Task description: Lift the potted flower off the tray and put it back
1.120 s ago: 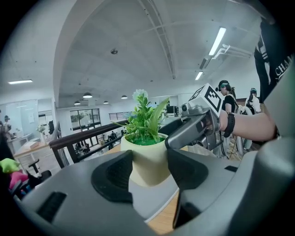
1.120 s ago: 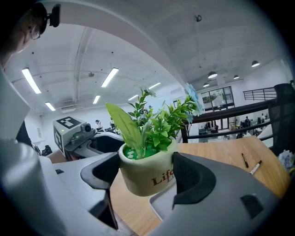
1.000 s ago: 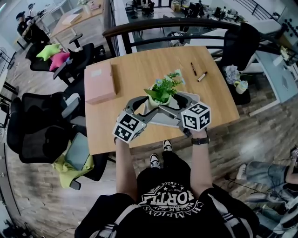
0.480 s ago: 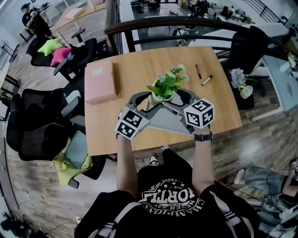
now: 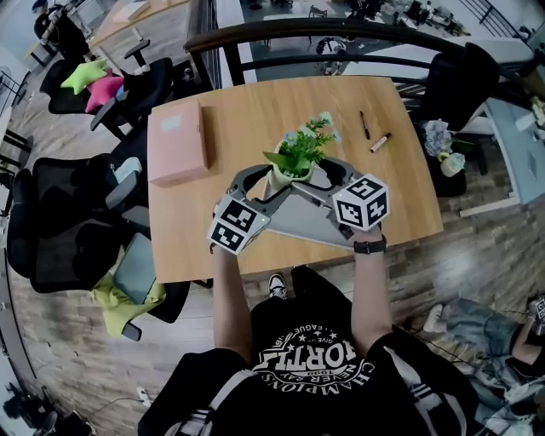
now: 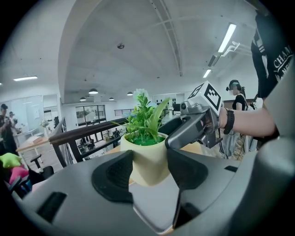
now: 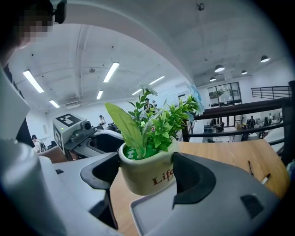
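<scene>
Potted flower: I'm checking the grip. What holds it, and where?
The left gripper and right gripper each clamp the potted flower by opposite sides of its cream pot's wall.

— Class of premises?
— Open-plan office. Grounds: black office chairs (image 5: 64,217) beside a wooden table (image 5: 247,111) with pens (image 5: 364,124) on it, further desks (image 5: 128,19) beyond a dark railing (image 5: 281,36), and strip lights (image 6: 228,38) on the ceiling.
— Recorded.

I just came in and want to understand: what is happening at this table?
A person holds a gripper in each hand. The left gripper and the right gripper both have their jaws closed on the potted flower, one from each side. Its pot appears to hang just above the grey tray on the wooden table.
</scene>
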Available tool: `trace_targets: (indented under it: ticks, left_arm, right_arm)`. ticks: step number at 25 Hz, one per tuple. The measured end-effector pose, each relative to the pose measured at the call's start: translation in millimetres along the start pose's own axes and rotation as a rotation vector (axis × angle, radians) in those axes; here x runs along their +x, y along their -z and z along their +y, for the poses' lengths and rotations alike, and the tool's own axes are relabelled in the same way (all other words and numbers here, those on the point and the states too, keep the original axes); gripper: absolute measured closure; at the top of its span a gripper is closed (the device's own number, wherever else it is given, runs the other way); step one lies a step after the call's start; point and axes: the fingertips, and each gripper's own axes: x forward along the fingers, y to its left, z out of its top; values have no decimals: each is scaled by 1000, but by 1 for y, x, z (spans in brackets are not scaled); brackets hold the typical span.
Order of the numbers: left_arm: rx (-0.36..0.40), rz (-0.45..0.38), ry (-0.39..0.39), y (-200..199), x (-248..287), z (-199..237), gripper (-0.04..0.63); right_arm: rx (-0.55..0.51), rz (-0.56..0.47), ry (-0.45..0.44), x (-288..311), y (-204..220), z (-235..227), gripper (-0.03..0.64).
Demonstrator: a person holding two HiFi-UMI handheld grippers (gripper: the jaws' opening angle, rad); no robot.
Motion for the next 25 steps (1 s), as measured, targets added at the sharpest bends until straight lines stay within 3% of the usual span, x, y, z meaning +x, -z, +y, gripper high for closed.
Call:
trace_targets:
  ticks: [25]
  left_arm:
    - [-58, 109, 26, 62, 39, 10, 344]
  right_arm:
    - [53, 97, -10, 41, 57, -37, 242]
